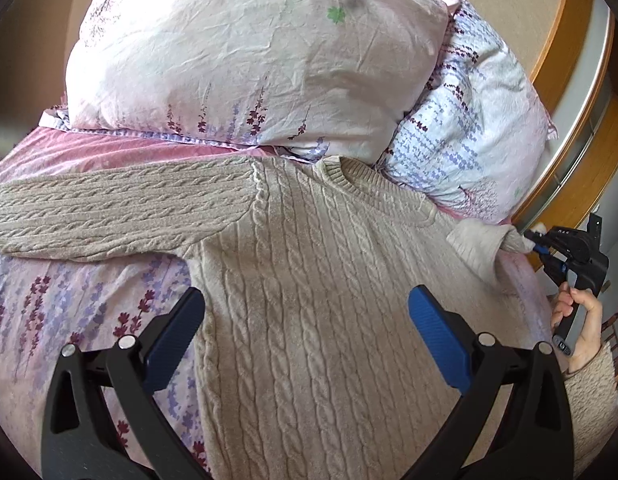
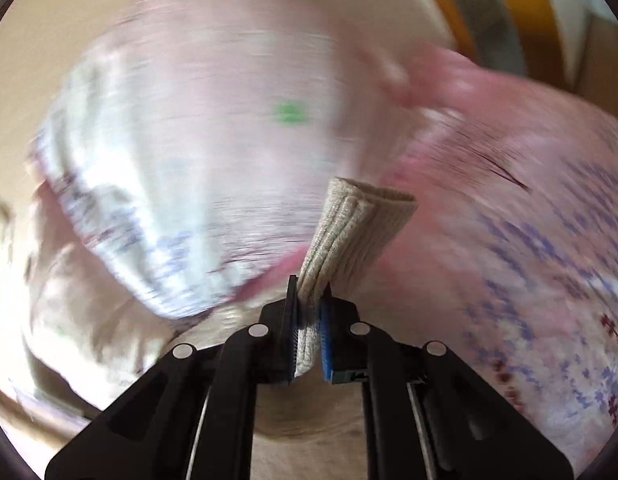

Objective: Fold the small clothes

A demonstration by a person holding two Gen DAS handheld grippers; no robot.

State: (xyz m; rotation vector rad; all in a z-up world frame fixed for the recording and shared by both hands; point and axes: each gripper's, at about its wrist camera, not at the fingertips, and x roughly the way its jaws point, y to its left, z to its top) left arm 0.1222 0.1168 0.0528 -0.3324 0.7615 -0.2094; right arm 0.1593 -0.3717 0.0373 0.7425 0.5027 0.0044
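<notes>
A beige cable-knit sweater (image 1: 309, 280) lies flat on the bed, neck toward the pillows, its left sleeve (image 1: 109, 216) stretched out to the left. My left gripper (image 1: 305, 320) is open and empty, hovering over the sweater's body. My right gripper (image 1: 539, 246) is at the far right, shut on the ribbed cuff of the right sleeve (image 1: 481, 244). In the right wrist view the cuff (image 2: 357, 232) sticks up from between the shut fingers of the right gripper (image 2: 311, 320); the background there is motion-blurred.
Two floral pillows (image 1: 249, 52) are stacked at the head of the bed beyond the sweater's collar. The floral pink duvet (image 1: 69, 320) covers the bed. A wooden bed frame (image 1: 565, 64) curves along the right side.
</notes>
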